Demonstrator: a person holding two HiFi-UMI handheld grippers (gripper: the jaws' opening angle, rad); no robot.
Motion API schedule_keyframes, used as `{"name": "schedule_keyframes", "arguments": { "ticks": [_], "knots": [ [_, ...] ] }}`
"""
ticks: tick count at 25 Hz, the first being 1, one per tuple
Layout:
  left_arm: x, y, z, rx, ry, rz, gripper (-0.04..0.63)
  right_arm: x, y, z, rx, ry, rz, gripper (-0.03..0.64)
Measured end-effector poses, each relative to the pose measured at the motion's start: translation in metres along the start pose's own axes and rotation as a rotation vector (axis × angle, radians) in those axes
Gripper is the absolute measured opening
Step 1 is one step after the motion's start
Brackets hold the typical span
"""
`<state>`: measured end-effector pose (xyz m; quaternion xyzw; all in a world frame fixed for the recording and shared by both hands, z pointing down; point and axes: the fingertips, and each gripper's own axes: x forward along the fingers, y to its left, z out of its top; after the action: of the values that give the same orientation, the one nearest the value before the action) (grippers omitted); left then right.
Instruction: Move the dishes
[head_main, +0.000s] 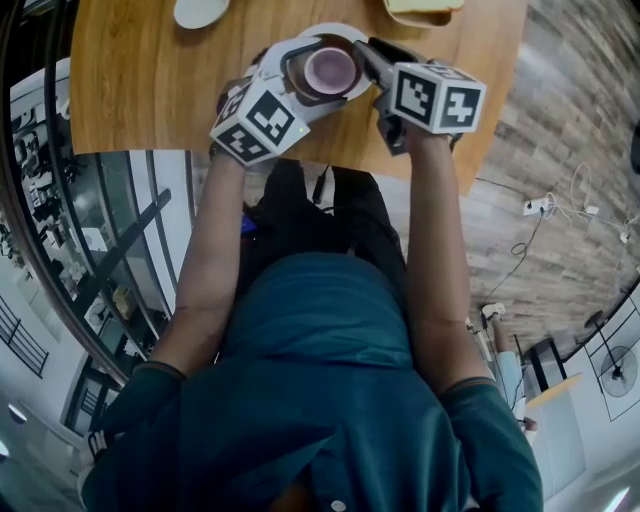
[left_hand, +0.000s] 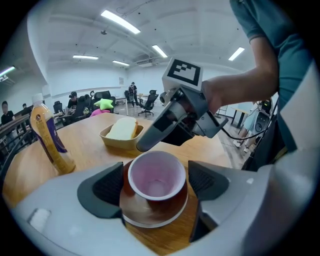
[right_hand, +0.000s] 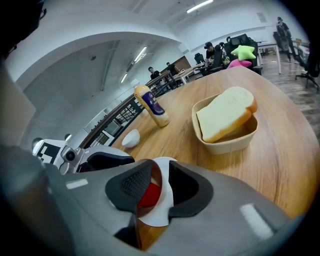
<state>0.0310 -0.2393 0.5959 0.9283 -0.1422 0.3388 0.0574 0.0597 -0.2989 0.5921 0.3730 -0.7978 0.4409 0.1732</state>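
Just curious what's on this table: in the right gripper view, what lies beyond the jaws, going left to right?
A small white bowl → bottle → tray holding bread.

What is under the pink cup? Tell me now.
The pink cup stands in a brown bowl with a white rim. The bowl's floor beneath the cup is covered.

table (head_main: 150, 80) is warm wood, grain showing, low satin sheen. cup (left_hand: 156, 176) — smooth and glossy, pale pink inside, bright highlights on the rim. saucer (left_hand: 150, 215) has a shiny brown glaze on top, white and duller beneath. left gripper (left_hand: 157, 184) shell is matt grey plastic; its pads (left_hand: 105, 186) are black, finely ribbed, rubbery-looking. bread (right_hand: 225, 112) looks soft and porous, its tray (right_hand: 235, 140) matt beige — shirt (head_main: 320, 380) is plain teal cloth.
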Motion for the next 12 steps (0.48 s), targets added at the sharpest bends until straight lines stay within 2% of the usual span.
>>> {"name": "schedule_keyframes", "arguments": {
  "ticks": [4, 12],
  "knots": [
    [0.003, -0.001, -0.012, 0.020, 0.024, 0.003, 0.374, 0.008, -0.002, -0.011, 0.013, 0.021, 0.008, 0.089],
    [0.002, 0.001, -0.017, 0.019, -0.010, 0.011, 0.362, 0.022, -0.006, -0.028, 0.041, 0.055, 0.007, 0.087]
  ]
}}
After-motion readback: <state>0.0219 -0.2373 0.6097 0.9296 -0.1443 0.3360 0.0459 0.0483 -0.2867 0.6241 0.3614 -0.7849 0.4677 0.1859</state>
